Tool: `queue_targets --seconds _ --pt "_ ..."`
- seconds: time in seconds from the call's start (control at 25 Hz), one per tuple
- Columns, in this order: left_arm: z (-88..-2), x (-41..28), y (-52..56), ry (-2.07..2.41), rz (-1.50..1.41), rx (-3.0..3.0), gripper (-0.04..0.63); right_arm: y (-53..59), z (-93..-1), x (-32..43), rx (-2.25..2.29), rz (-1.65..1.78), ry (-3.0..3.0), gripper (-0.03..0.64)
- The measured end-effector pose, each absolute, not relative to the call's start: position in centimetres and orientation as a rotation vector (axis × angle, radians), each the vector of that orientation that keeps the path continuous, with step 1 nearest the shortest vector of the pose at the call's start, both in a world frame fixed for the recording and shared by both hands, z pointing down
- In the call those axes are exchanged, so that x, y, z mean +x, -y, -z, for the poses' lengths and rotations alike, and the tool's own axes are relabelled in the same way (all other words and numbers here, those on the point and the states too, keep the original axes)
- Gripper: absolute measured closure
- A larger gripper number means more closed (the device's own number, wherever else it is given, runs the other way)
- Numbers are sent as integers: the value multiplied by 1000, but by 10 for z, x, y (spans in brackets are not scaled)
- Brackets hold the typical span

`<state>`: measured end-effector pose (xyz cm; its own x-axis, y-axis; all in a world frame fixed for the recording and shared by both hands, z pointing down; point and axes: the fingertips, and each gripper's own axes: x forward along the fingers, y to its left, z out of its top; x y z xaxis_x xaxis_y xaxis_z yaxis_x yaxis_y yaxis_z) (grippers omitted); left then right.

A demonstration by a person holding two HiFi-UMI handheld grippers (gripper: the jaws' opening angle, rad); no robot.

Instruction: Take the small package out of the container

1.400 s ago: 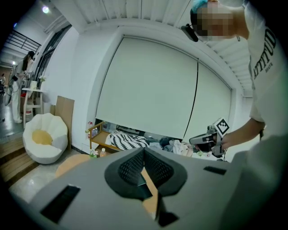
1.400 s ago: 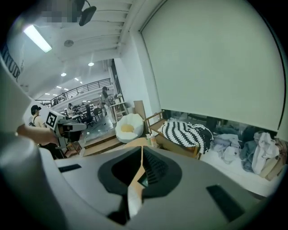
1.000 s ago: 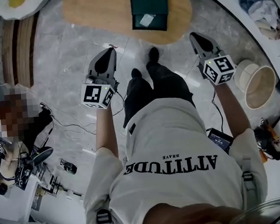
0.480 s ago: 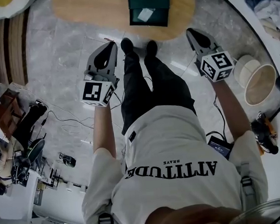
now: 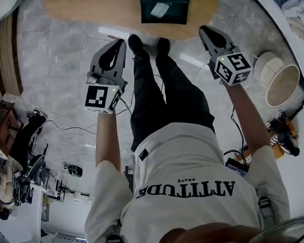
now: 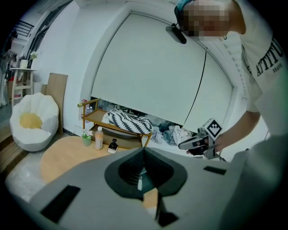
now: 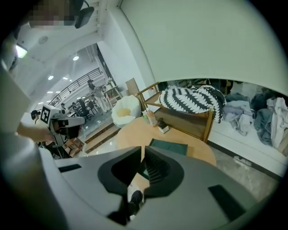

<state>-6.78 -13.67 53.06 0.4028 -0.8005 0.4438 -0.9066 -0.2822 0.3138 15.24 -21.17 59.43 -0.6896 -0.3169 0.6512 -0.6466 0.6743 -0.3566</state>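
A dark green container (image 5: 165, 4) stands on the oval wooden table (image 5: 106, 12) at the top of the head view, with a small white package (image 5: 160, 9) lying in it. My left gripper (image 5: 119, 43) hangs over the floor just short of the table's near edge, left of the container, shut and empty. My right gripper (image 5: 203, 30) is at the table's near right edge, also shut with nothing in it. In the right gripper view the container (image 7: 168, 146) lies just beyond the closed jaw tips (image 7: 141, 153).
The person's feet (image 5: 146, 43) stand at the table's edge between the grippers. A bottle (image 6: 99, 137) and small items sit at the table's far side. Behind are a wooden rack (image 6: 128, 121) and a white beanbag (image 6: 33, 121). A round basket (image 5: 282, 84) stands on the right; cables (image 5: 63, 125) cross the floor on the left.
The person has stepped up to the table. Both grippers have moved forward and down toward its near edge, still shut. The container now lies nearer the top edge of the head view.
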Motion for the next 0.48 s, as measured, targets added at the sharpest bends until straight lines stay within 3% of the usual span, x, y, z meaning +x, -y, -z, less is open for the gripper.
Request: queue_targets --seconds 0.48 --pt "-615 -91 156 1369 -307 2161 574 217 -709 116 758 -890 2200 594"
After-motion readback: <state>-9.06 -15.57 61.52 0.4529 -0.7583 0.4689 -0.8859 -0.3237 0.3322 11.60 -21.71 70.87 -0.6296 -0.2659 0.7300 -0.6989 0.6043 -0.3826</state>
